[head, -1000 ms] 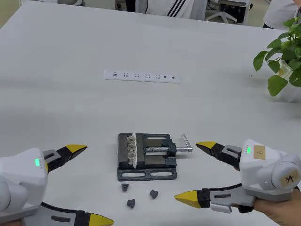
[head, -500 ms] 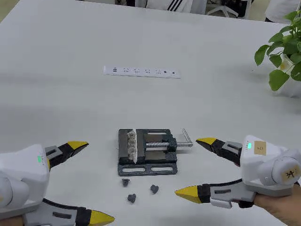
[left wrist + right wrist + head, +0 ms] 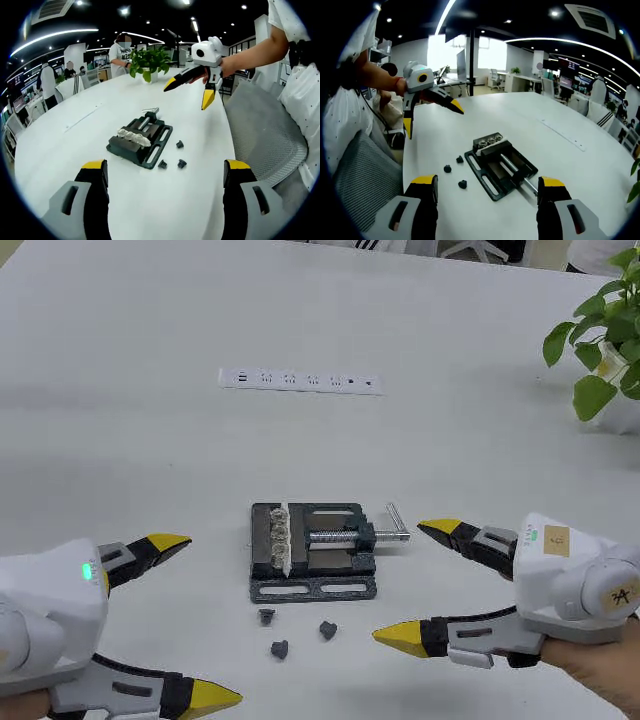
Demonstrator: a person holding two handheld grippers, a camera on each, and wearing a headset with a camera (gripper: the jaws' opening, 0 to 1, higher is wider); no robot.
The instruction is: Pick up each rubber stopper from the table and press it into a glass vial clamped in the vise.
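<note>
Three small dark-grey rubber stoppers (image 3: 279,648) are lying loose on the white tabletop (image 3: 140,450), toward its near edge and just in front of the dark metal vise (image 3: 330,562), which is clamping a row of clear glass vials (image 3: 279,537). The left gripper (image 3: 210,618) and right gripper (image 3: 400,582) are hovering either side of the vise, both with jaws spread wide and carrying nothing. The stoppers are looking light, soft and prone to rolling; pinching one across its wider top would be leaving the narrow end free for a fragile vial's mouth.
</note>
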